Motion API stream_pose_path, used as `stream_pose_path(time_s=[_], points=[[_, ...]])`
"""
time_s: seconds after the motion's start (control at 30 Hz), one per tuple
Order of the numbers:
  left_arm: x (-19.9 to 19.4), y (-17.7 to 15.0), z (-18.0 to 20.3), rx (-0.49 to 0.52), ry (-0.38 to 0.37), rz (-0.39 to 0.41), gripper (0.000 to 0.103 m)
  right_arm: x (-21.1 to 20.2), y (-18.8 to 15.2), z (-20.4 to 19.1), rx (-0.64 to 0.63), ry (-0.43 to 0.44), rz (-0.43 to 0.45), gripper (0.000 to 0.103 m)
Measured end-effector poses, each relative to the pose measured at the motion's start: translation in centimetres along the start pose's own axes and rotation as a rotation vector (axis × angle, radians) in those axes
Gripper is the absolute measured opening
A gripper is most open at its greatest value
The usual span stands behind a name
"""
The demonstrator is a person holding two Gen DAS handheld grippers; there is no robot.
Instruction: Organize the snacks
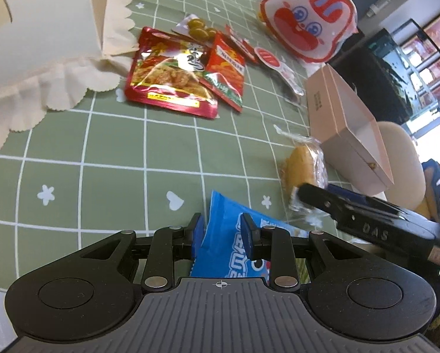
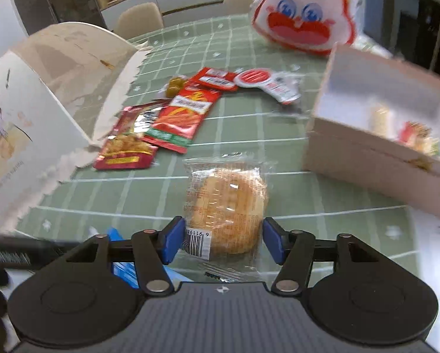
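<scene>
My left gripper (image 1: 222,235) has its blue pads on either side of a blue snack packet (image 1: 228,235) lying on the green checked tablecloth; the packet fills the narrow gap. My right gripper (image 2: 222,239) is open around a round bun in clear wrap (image 2: 228,203), pads beside it with a little space. The bun also shows in the left wrist view (image 1: 303,164) with the right gripper over it. The pink open box (image 2: 375,135) sits right of the bun and holds a few snacks. Red snack packets (image 2: 178,114) lie further back.
A torn cream paper bag (image 2: 43,94) lies at the left. A white and red cartoon bag (image 2: 305,14) stands at the back. A green olive packet (image 1: 199,28) and a small red and white sachet (image 2: 267,82) lie behind the red packets. Chairs stand beyond the table.
</scene>
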State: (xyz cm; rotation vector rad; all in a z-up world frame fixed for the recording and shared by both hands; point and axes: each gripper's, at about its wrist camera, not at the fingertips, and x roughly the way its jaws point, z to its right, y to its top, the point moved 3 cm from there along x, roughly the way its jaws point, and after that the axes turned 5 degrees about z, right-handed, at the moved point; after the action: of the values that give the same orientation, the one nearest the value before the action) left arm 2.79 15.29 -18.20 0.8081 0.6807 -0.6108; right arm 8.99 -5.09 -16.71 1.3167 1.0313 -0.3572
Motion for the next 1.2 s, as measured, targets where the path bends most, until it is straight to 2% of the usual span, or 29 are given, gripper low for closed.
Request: stream_pose_path(time_s=[0.07, 0.13, 0.2, 0.3, 0.43, 0.5, 0.57, 0.63, 0.77, 0.93, 1.0, 1.2], points=[[-0.8, -0.3, 0.6, 0.043, -0.001, -0.032, 0.031, -1.3, -0.4, 0.6, -0.031, -0.037, 0.027, 0.069], [-1.9, -1.3, 1.3, 0.114, -0.040, -0.104, 0.031, -2.2, -0.7, 1.4, -0.045, -0.052, 0.040, 0.074], [-2.5, -2.8, 2.2, 0.191, -0.079, -0.196, 0.031, -2.6, -1.3, 2.9, -0.050, -0.094, 0.047, 0.074], [-3.0, -4.8, 3.1, 0.239, -0.113, -0.294, 0.031, -2.6, -2.1, 3.8, -0.045, -0.142, 0.072, 0.074], [-3.6, -5.2, 3.8, 0.240, -0.105, -0.272, 0.031, -2.6, -3.0, 3.9, -0.078, -0.196, 0.087, 0.074], [-3.6, -4.7, 4.6, 0.259, -0.125, -0.276, 0.031, -2.7, -3.9, 3.8, -0.119, -0.222, 0.086, 0.074], [-3.5, -5.2, 5.4, 0.280, -0.190, -0.321, 0.031, -2.8, -4.4, 3.8, -0.126, -0.221, 0.073, 0.074], [-2.9, -6.3, 6.3, 0.305, -0.247, -0.407, 0.031, -2.9, -4.8, 4.1, -0.117, -0.224, 0.067, 0.074], [-0.7, -7.8, 7.3, 0.304, -0.238, -0.463, 0.031, -3.2, -4.8, 4.8, -0.072, -0.218, 0.066, 0.074], [0.2, -7.2, 6.8, 0.298, -0.162, -0.411, 0.030, -3.0, -5.0, 4.6, -0.075, -0.196, 0.035, 0.074], [0.1, -6.2, 6.1, 0.285, -0.118, -0.357, 0.030, -3.0, -5.2, 4.5, -0.082, -0.189, 0.027, 0.074], [-0.3, -2.8, 3.9, 0.186, -0.015, -0.193, 0.028, -4.3, -6.5, 2.5, -0.119, -0.072, -0.026, 0.074]])
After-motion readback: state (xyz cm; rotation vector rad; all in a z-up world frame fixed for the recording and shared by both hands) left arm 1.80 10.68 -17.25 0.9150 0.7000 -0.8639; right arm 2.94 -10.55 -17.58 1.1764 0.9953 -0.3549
